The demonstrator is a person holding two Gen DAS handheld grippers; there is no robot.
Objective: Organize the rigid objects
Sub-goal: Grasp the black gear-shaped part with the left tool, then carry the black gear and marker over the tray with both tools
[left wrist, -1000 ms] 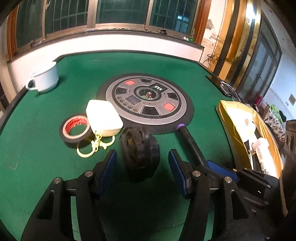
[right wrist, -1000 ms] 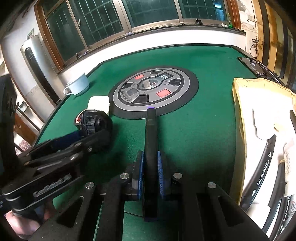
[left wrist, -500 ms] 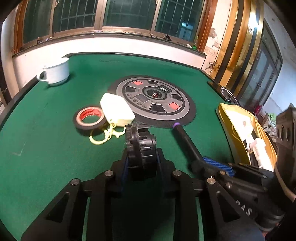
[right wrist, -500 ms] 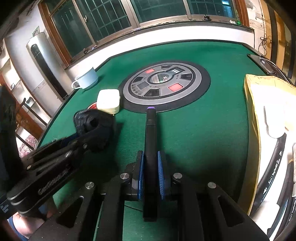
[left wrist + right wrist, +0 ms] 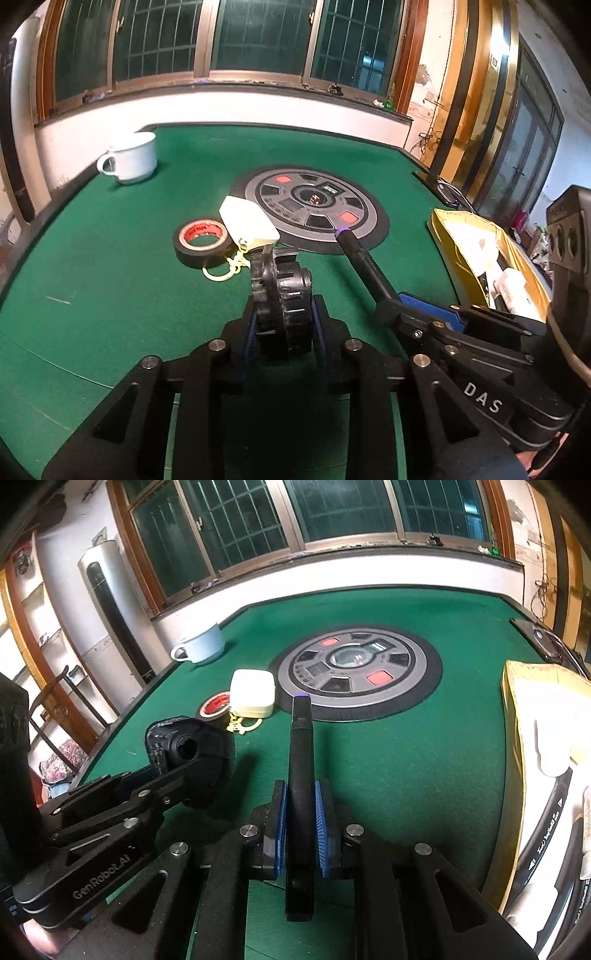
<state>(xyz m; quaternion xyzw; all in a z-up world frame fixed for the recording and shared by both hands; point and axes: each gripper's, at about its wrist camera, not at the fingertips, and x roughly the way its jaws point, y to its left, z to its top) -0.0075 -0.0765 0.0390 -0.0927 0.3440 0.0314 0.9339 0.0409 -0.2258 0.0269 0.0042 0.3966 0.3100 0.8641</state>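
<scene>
Left claw [image 5: 282, 325] clamped on a black toothed part [image 5: 280, 291], right claw [image 5: 301, 819] clamped on a dark pen [image 5: 301, 760], both held clear above the green worktop [image 5: 110, 258]. The pen's long axis runs straight ahead out of the right claw, purple tip toward the round console [image 5: 354, 672]; the part stands on edge, teeth upward. Judged: carry both level with firm squeeze toward the yellow box [image 5: 532, 709] right of the right claw. Ahead of the left claw lie tape [image 5: 201, 242] and a white case [image 5: 247, 225].
</scene>
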